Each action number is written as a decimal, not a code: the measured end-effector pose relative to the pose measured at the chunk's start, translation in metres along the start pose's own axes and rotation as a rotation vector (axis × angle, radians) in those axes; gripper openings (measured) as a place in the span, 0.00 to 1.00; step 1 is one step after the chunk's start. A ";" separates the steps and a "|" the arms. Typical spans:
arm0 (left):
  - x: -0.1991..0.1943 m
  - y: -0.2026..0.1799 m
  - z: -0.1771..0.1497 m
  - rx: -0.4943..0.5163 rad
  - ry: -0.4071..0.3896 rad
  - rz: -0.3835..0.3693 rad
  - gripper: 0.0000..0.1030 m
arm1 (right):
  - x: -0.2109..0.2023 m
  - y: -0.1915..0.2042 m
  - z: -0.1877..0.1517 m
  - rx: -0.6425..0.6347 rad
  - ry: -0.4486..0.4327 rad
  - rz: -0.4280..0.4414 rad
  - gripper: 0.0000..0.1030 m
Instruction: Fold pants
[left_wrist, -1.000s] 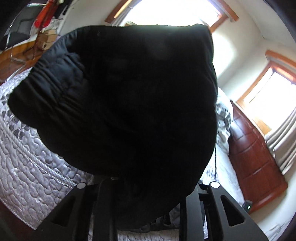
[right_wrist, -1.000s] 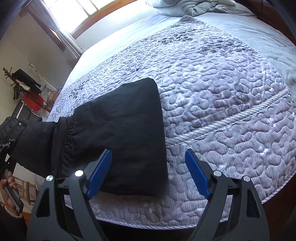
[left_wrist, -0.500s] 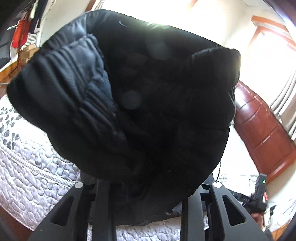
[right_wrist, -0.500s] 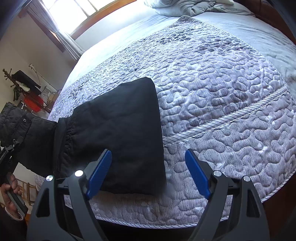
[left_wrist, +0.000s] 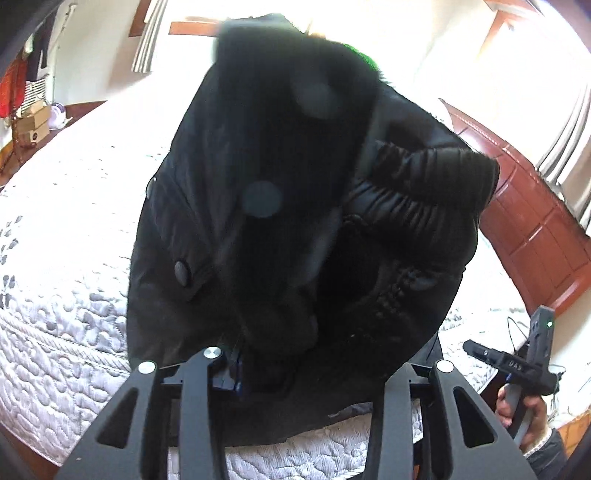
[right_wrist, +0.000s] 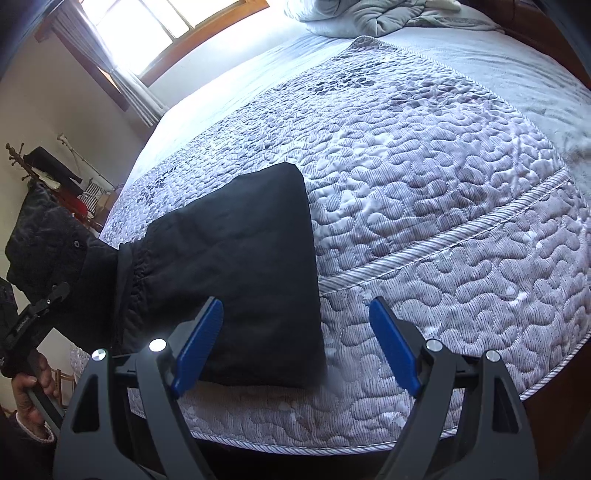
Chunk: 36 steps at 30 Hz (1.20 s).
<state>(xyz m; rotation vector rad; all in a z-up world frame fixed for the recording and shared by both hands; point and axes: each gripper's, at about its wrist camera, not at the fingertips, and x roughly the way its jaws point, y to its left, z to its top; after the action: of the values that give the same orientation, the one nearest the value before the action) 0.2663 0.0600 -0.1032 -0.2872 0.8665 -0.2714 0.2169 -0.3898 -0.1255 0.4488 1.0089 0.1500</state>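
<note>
Black pants (right_wrist: 236, 273) lie partly folded on a quilted bedspread (right_wrist: 424, 206), near the bed's front edge and toward its left front corner as the right wrist view shows it. The folded part rests flat on the quilt, its straight folded edge facing the bed's middle. The gathered waistband end (left_wrist: 417, 184) is lifted off the bed's left edge and hangs bunched in front of the left wrist camera, filling most of that view.

The left gripper (left_wrist: 306, 373) has black cloth of the pants between its jaws; the jaws are opening, and the fingertips are hidden by the fabric, so it cannot be told whether the pads press on the cloth. A hand (right_wrist: 31, 387) holds this gripper's handle at the left edge of the right wrist view.

The right gripper (right_wrist: 295, 347) stands wide, with nothing between its blue pads (right_wrist: 199, 347); it hangs above the bed's front edge, with the left pad over the folded pants. A rumpled blanket (right_wrist: 388, 16) lies at the bed's far edge.
</note>
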 end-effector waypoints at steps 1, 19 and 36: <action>0.005 -0.002 0.001 0.008 0.006 0.001 0.37 | -0.001 -0.001 0.000 0.002 -0.001 0.001 0.79; 0.069 -0.068 -0.025 0.162 0.136 0.063 0.43 | -0.003 -0.004 -0.002 0.017 -0.009 0.001 0.80; 0.098 -0.106 -0.020 0.282 0.231 0.088 0.70 | 0.000 0.004 -0.002 0.015 -0.002 0.014 0.82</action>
<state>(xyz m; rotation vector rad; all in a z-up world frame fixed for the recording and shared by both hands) 0.2990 -0.0748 -0.1470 0.0466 1.0519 -0.3451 0.2156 -0.3860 -0.1247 0.4698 1.0054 0.1549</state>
